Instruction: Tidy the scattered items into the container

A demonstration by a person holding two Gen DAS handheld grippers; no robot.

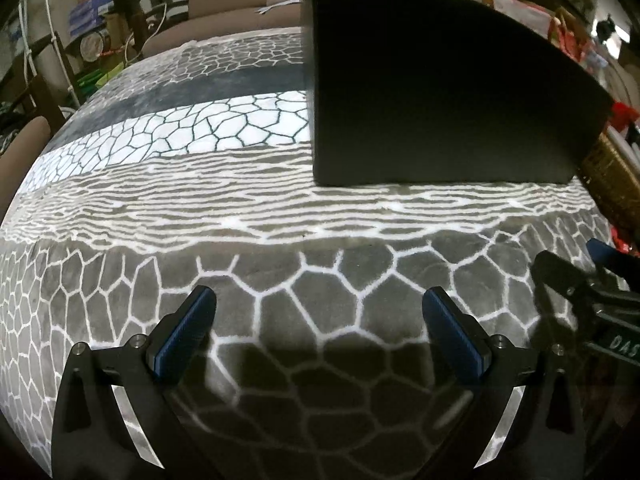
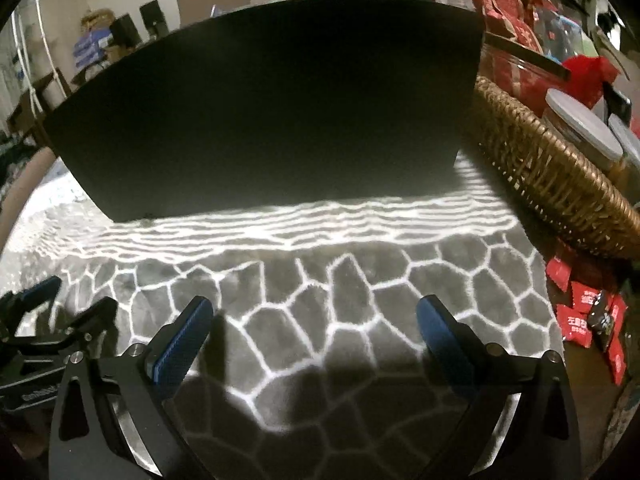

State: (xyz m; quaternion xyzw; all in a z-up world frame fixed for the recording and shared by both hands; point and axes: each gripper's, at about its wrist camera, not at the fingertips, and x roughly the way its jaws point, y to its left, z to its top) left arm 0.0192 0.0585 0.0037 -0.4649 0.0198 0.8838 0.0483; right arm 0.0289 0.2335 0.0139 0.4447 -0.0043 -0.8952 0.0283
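Observation:
A tall black box-like container [image 1: 440, 92] stands on the patterned grey-and-white cloth ahead of both grippers; its black wall [image 2: 272, 112] fills the middle of the right wrist view, and its inside is hidden. Small red snack packets [image 2: 580, 316] lie scattered on the table at the right edge, beside a dark packet [image 2: 604, 316]. My left gripper [image 1: 318, 312] hovers low over the cloth, open and holding nothing. My right gripper [image 2: 314, 316] is likewise open with nothing between its blue pads. Each gripper shows at the edge of the other's view.
A woven wicker basket [image 2: 552, 176] sits right of the black container, holding lidded jars [image 2: 584, 128]. Red bags and clutter [image 2: 516, 28] pile up behind it. Chairs and boxes [image 1: 92, 20] stand beyond the table's far left edge.

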